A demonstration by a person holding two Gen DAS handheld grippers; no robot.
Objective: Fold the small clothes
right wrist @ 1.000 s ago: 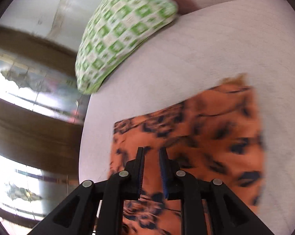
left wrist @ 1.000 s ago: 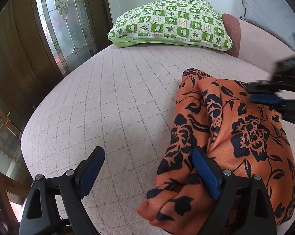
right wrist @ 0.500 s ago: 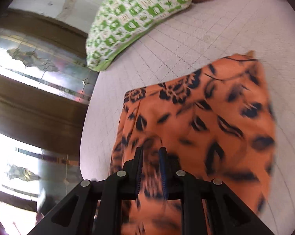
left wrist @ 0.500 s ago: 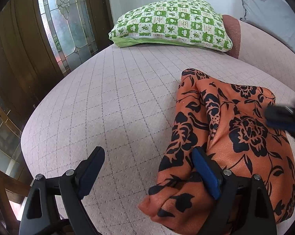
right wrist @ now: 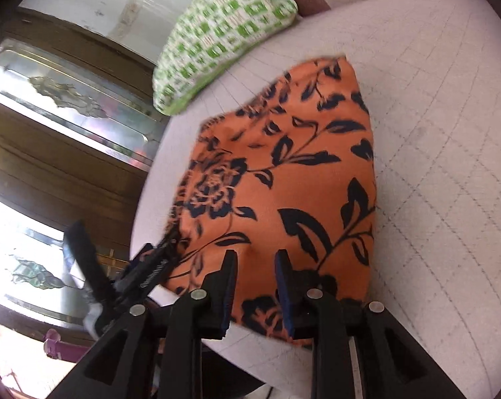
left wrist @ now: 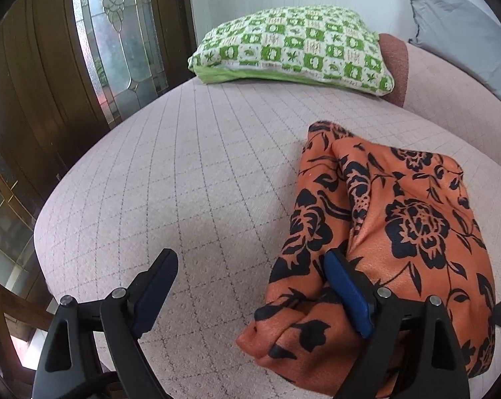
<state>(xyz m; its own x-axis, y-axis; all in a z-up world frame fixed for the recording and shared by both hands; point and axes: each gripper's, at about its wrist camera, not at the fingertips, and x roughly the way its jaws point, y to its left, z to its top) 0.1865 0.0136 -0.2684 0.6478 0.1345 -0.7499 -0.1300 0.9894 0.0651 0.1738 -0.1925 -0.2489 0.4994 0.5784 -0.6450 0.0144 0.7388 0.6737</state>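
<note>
An orange cloth with black flowers (left wrist: 413,219) lies folded on the pale quilted bed (left wrist: 184,173). My left gripper (left wrist: 250,259) stands wide open at the cloth's near left corner. Its right finger (left wrist: 345,286) rests over the folded edge and its left finger (left wrist: 157,279) is over bare quilt. In the right wrist view the same cloth (right wrist: 283,173) lies flat. My right gripper (right wrist: 256,257) hovers above its near edge, its jaws opening, with no fabric pinched between them. The left gripper (right wrist: 154,266) shows at the cloth's left side there.
A green and white patterned pillow (left wrist: 293,46) lies at the far end of the bed, a grey cushion (left wrist: 456,33) at the far right. Wooden doors with leaded glass (left wrist: 117,33) stand left of the bed's rounded edge (left wrist: 44,219).
My right gripper has drawn back from the cloth's far side to its near edge, leaving the left wrist view, and its jaws have parted a little. The left gripper has stayed put.
</note>
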